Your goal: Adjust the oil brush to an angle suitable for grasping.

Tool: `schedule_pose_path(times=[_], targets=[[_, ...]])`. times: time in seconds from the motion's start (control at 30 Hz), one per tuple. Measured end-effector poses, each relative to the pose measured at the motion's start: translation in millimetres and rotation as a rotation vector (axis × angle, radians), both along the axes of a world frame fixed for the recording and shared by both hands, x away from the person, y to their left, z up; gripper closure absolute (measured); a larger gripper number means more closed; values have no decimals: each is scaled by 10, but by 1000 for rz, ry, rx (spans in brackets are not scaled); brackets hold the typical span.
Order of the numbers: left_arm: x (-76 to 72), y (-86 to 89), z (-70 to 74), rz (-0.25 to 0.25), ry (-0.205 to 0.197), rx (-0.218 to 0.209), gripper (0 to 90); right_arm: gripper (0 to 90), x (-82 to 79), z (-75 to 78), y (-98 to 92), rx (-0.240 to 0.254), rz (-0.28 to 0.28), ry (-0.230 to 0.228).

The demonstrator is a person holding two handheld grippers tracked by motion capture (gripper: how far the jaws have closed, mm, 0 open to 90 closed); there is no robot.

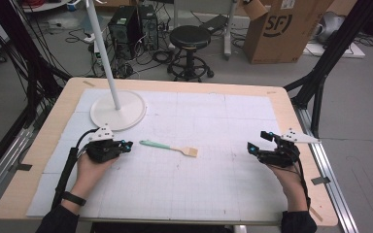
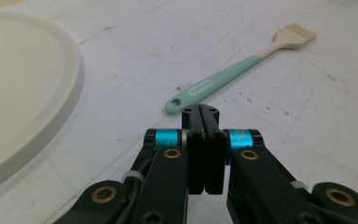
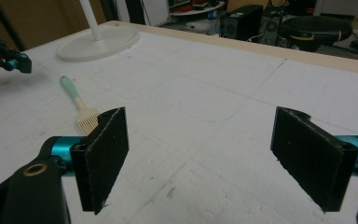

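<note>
The left gripper (image 1: 126, 145), jaws pressed together on nothing, points at the mint handle of a brush (image 1: 169, 147) lying mid-table, seemingly lining up a pickup; the right gripper (image 1: 260, 142) waits wide open nearby.

The high view looks forward and down over the whole white gridded surface (image 1: 184, 184). Each gripper view sits low and close, looking along its own jaws across the mat. All three share the mint-handled silicone brush (image 1: 169, 147) (image 2: 242, 70) (image 3: 80, 106) and the round white lamp base (image 1: 118, 110) (image 2: 23, 93) (image 3: 98, 43).
</note>
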State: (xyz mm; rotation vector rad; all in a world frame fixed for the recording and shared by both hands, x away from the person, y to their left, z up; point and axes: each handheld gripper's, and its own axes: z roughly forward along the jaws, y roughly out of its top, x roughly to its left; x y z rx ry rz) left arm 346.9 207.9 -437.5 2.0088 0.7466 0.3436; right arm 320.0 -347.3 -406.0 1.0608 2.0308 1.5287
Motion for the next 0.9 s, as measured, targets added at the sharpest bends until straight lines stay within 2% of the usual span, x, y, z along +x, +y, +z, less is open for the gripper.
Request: schedule_pose_path(times=[0.23, 0.4, 0.47, 0.7, 0.9], targets=[[102, -201, -47, -4, 43, 54, 897, 184, -13, 17, -13, 15, 1, -4], [182, -299, -92, 23, 64, 87, 897, 184, -18, 26, -20, 19, 3, -7], [215, -331, -108, 33, 72, 87, 897, 184, -18, 29, -26, 22, 3, -11], [333, -447, -90, 53, 61, 114, 897, 184, -26, 37, -34, 28, 4, -14], [459, -546, -88, 65, 64, 113, 897, 184, -37, 38, -44, 26, 6, -11]])
